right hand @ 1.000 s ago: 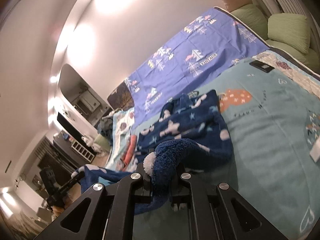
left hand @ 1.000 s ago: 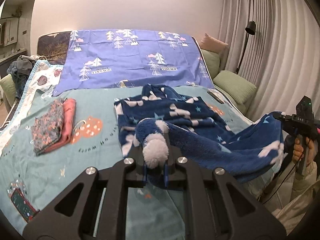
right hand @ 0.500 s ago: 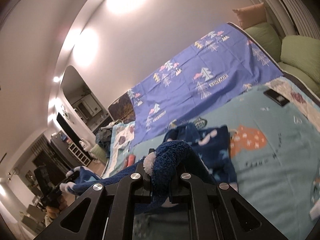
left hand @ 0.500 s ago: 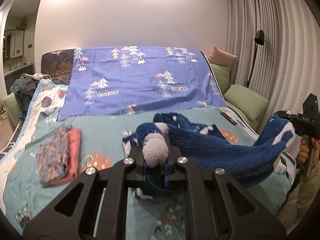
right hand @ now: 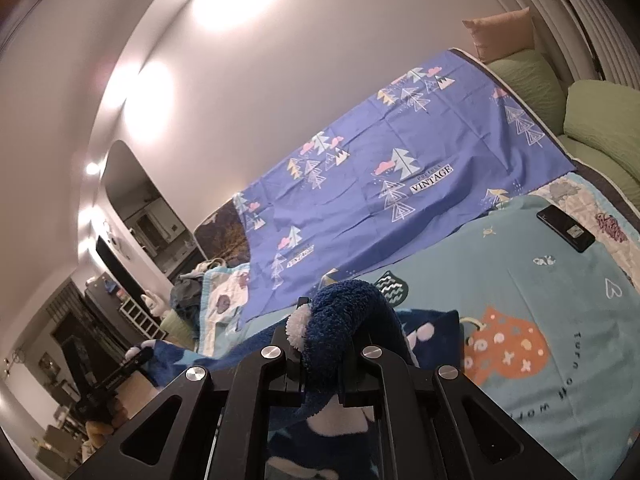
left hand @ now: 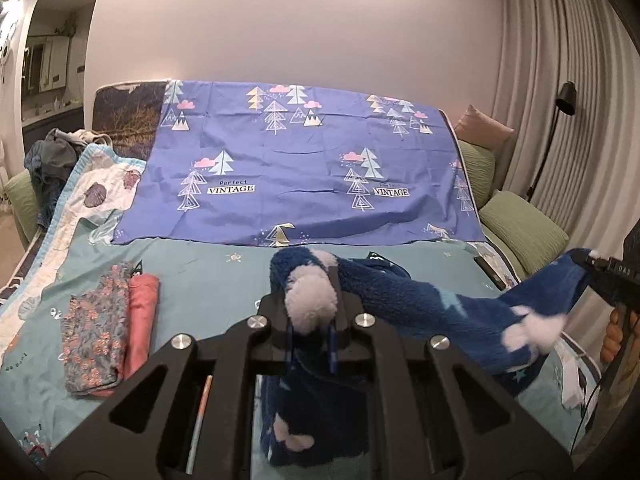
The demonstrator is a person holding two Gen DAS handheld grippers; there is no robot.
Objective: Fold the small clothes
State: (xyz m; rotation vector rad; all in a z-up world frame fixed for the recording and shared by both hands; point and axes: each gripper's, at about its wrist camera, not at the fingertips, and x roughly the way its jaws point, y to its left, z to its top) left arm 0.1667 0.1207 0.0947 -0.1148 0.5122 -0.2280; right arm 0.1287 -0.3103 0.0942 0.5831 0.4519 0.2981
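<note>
Fleece (left hand: 420,304), navy with white patches, is stretched in the air between both grippers above the bed (left hand: 224,280); long axis runs left-right across the left view, from centre toward 3 o'clock, with slack cloth hanging below the left gripper at 6 o'clock. Left gripper (left hand: 312,320) is clamped on one bunched end, a white tuft bulging over the fingers. Right gripper (right hand: 322,360) is clamped on the other end, fleece rolled over its top. Left view only: right gripper (left hand: 600,276) seen from outside at 3 o'clock, fleece corner pinched in its tip, person's fingers on the handle just below; also a folded stack (left hand: 96,328) at 9 o'clock, a floral piece lying against a pink one, well apart from the fleece. Right view only: left gripper (right hand: 132,360) seen from outside at 8 o'clock with fleece trailing off it; a phone (right hand: 565,222) at 2 o'clock on the bed; an orange print on the cover at 4 o'clock; part of the fleece seems to reach the bed just beyond the fingers, contact not certain. Both views: purple tree-print sheet (left hand: 304,176) draped at the head of the bed at 12 o'clock, green cushions (left hand: 524,228) to its right. In the left view, a clothes heap (left hand: 52,160) sits at 10 o'clock and a floor lamp (left hand: 566,98) by the curtain at 2 o'clock. Each camera's own gripper body blocks the lower frame, hiding the fleece's hanging edge.
</note>
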